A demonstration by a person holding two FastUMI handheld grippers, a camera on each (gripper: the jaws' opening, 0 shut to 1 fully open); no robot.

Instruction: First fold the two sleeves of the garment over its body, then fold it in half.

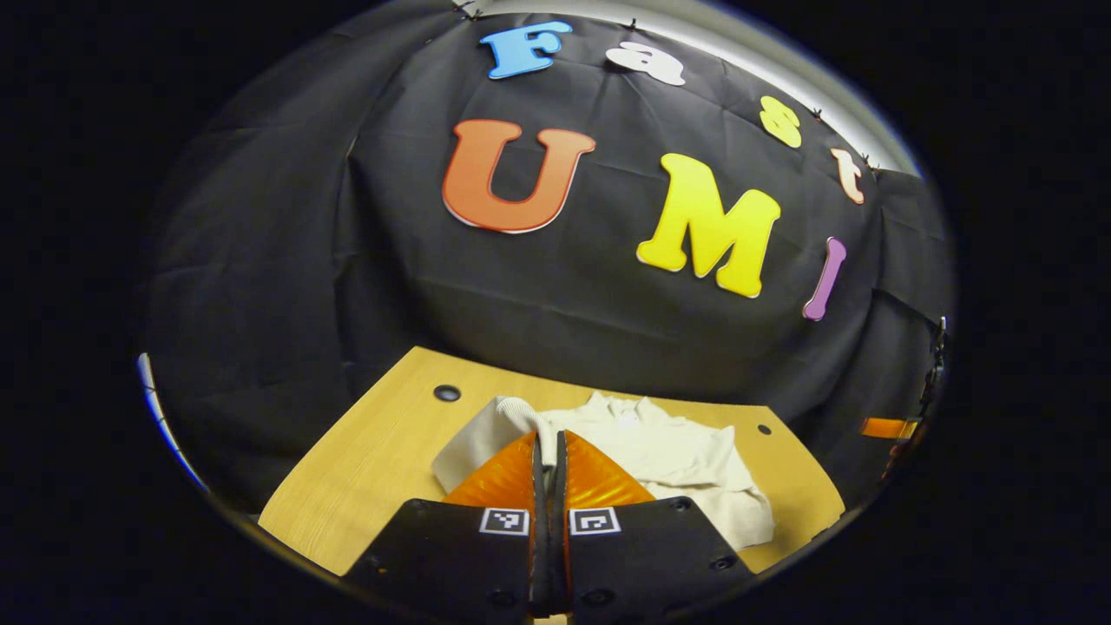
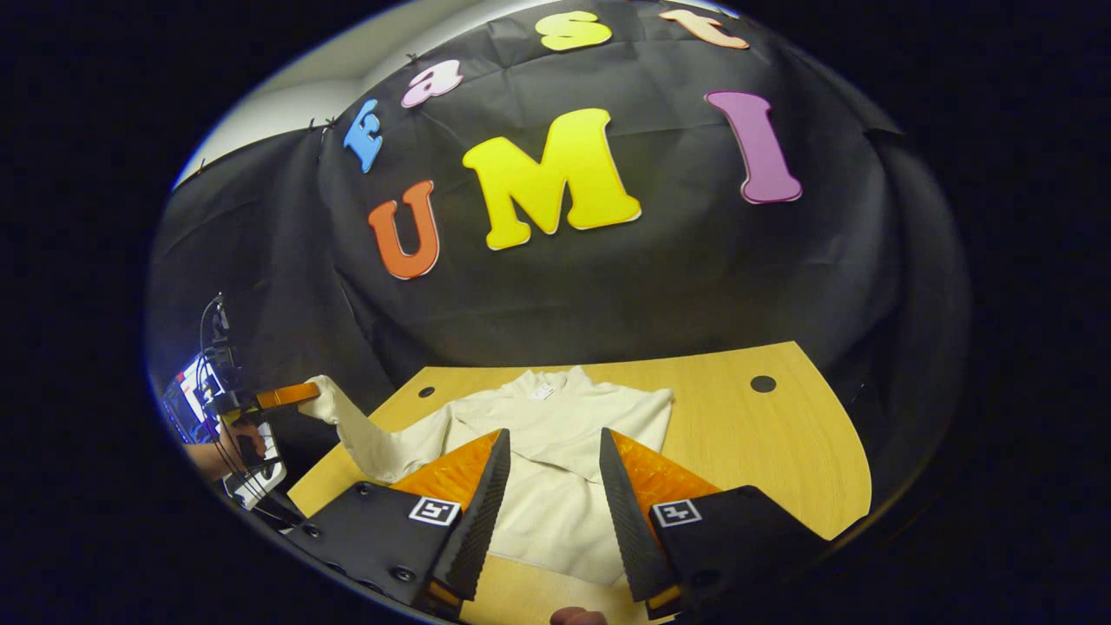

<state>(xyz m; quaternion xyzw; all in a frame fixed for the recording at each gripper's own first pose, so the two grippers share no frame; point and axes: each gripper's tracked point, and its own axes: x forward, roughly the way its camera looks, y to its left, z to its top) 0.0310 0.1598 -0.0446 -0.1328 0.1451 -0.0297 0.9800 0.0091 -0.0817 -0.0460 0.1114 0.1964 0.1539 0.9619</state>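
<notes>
The left tool (image 1: 547, 447) is pinching its fingers together on the cuff (image 1: 512, 410) of one sleeve (image 1: 473, 443), and the ribbed end is poking up just past the fingertips. In the right gripper view that same tool (image 2: 299, 395) is showing far off at the left, off the counter's edge, with a hand (image 2: 213, 456) gripping its handle and cables trailing around it, and the sleeve (image 2: 373, 438) is hanging stretched in the air between the tool and the garment's shoulder. The garment (image 2: 555, 451), a pale cream sweater, is lying flat on the wooden counter (image 2: 772, 451) with its collar (image 2: 542, 382) pointing toward the black cloth wall and its hem coming toward the camera. Its other sleeve is looking folded across the body, forming a slanted edge over the chest, though the exact lie is hard to tell. The right tool (image 2: 551, 486) is hovering with its fingers wide apart over the near part of the sweater, gripping nothing, the cloth showing between them. In the left gripper view the sweater (image 1: 677, 451) is sitting bunched beyond the fingers, rumpled at its right side, on the counter (image 1: 364, 460). Dark round holes (image 2: 763, 383) are dotting the counter near its far corners.
</notes>
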